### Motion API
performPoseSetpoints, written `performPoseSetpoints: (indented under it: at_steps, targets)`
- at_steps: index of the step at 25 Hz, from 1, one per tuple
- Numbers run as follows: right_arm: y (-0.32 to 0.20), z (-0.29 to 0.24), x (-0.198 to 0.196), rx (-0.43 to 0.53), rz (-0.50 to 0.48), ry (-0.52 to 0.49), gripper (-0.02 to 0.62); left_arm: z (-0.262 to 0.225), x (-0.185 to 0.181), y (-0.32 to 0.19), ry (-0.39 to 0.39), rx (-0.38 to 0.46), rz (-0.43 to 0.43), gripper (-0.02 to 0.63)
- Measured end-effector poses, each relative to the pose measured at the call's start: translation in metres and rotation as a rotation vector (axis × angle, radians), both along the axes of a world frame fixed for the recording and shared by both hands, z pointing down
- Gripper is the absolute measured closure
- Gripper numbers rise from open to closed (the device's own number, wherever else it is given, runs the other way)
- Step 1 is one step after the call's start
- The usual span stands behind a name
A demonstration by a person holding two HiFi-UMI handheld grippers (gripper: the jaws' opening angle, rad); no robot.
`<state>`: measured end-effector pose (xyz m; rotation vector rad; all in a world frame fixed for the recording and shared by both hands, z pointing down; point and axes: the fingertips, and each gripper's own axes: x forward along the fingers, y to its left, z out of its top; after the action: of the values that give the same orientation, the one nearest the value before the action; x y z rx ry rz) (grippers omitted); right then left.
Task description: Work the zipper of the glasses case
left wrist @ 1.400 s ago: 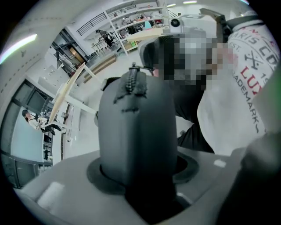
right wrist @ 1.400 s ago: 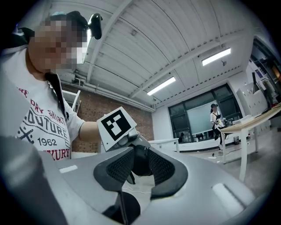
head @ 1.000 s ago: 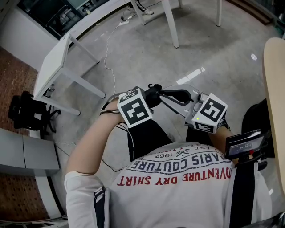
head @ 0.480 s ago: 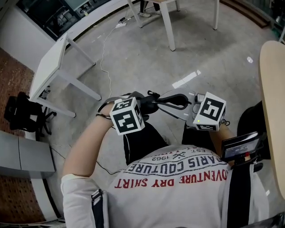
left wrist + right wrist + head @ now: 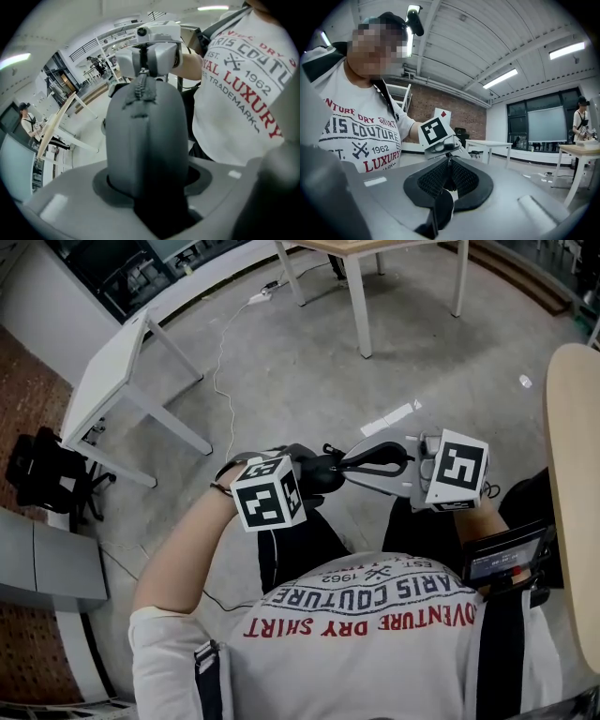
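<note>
Glasses case (image 5: 145,140) is held in the air over the person's lap, no counter under it, its long axis lying left to right between the two claws. On the left, the left claw (image 5: 147,180) is clamped round one end. The zipper (image 5: 140,91) runs along the length to the right end, where the right claw (image 5: 449,176) is nipped on what looks like the pull tab (image 5: 142,75). I'd judge the tab just gripped; next calls for a steady draw along the seam
</note>
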<state>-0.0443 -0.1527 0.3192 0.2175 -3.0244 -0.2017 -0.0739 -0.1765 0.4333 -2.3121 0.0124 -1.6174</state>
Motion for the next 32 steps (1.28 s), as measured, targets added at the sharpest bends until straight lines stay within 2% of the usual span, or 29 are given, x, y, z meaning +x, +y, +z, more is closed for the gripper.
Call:
performPoseSetpoints:
  at_steps: [6, 11, 18, 28, 32]
  targets:
    - [0.000, -0.005, 0.005, -0.006, -0.020, -0.004, 0.571, -0.007, 0.003, 0.004, 0.082, -0.042, -0.013, 0.360]
    - [0.004, -0.006, 0.004, -0.027, -0.042, -0.030, 0.571, -0.006, 0.007, 0.015, 0.160, -0.107, -0.019, 0.360]
    - [0.003, -0.007, 0.003, -0.042, -0.054, -0.024, 0.571, -0.013, 0.002, 0.021, 0.231, -0.190, -0.040, 0.360]
    - [0.002, -0.022, 0.009, -0.067, -0.070, -0.101, 0.572, -0.035, 0.013, 0.029, 0.387, -0.283, -0.040, 0.360]
    - [0.001, -0.028, 0.011, -0.075, -0.074, -0.131, 0.572, -0.047, 0.018, 0.034, 0.467, -0.360, -0.046, 0.360]
